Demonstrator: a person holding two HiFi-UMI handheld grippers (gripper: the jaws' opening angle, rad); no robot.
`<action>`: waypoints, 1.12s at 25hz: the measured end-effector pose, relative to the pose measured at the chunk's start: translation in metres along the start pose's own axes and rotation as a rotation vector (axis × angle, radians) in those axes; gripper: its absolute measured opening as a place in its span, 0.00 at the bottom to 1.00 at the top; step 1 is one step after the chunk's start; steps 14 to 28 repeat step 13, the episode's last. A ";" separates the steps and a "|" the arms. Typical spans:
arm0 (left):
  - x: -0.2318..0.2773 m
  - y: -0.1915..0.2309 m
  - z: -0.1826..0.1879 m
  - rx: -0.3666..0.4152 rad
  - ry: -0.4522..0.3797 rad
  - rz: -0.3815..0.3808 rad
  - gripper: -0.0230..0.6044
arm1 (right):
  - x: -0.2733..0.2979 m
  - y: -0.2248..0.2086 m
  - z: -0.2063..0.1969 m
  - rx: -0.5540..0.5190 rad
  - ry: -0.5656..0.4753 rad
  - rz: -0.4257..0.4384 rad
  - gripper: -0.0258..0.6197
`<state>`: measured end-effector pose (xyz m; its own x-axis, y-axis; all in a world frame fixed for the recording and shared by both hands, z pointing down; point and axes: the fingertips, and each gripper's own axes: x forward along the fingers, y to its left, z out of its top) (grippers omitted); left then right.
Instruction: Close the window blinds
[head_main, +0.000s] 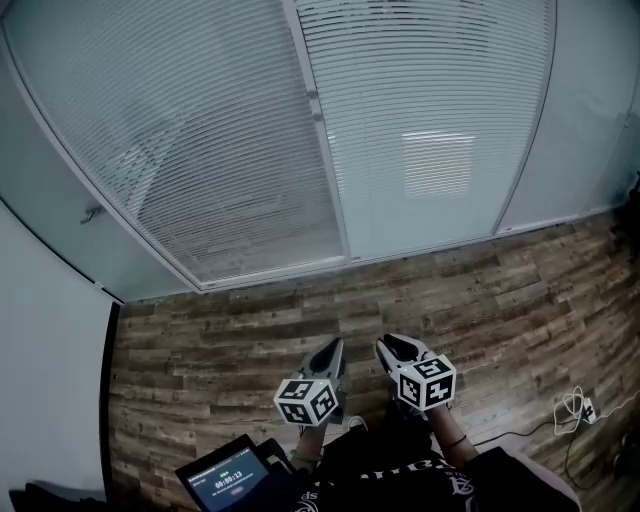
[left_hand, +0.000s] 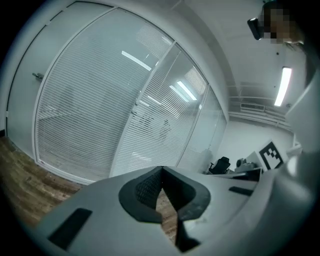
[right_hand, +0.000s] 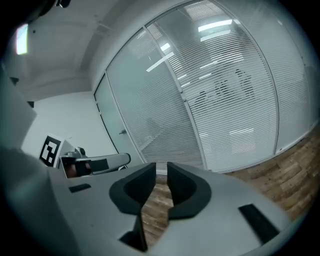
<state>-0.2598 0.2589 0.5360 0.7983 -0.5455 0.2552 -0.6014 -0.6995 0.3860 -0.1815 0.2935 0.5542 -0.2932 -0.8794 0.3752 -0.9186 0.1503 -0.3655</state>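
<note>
White slatted blinds hang behind two glass panes, a left pane (head_main: 210, 150) and a right pane (head_main: 430, 120); dim shapes show through the slats. Two small knobs (head_main: 314, 97) sit on the post between the panes. Both grippers are held low near the person's body, well short of the window and over the wood floor. The left gripper (head_main: 332, 346) is shut with its tips touching and nothing in it (left_hand: 160, 169). The right gripper (head_main: 388, 344) points at the blinds with a narrow gap between its empty jaws (right_hand: 161, 168).
A glass door with a lever handle (head_main: 92, 213) stands at the left. A small screen (head_main: 232, 478) glows at the bottom left beside the person. A white cable and plug (head_main: 576, 407) lie on the wood floor (head_main: 250, 330) at the right. A black office chair (left_hand: 220, 164) stands further off.
</note>
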 end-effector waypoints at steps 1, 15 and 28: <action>-0.008 0.003 -0.002 0.000 -0.001 -0.002 0.04 | -0.001 0.009 -0.006 0.003 0.000 0.000 0.17; -0.060 0.015 -0.013 -0.002 -0.003 -0.033 0.04 | -0.008 0.064 -0.032 -0.002 -0.009 -0.004 0.17; -0.060 0.015 -0.013 -0.002 -0.003 -0.033 0.04 | -0.008 0.064 -0.032 -0.002 -0.009 -0.004 0.17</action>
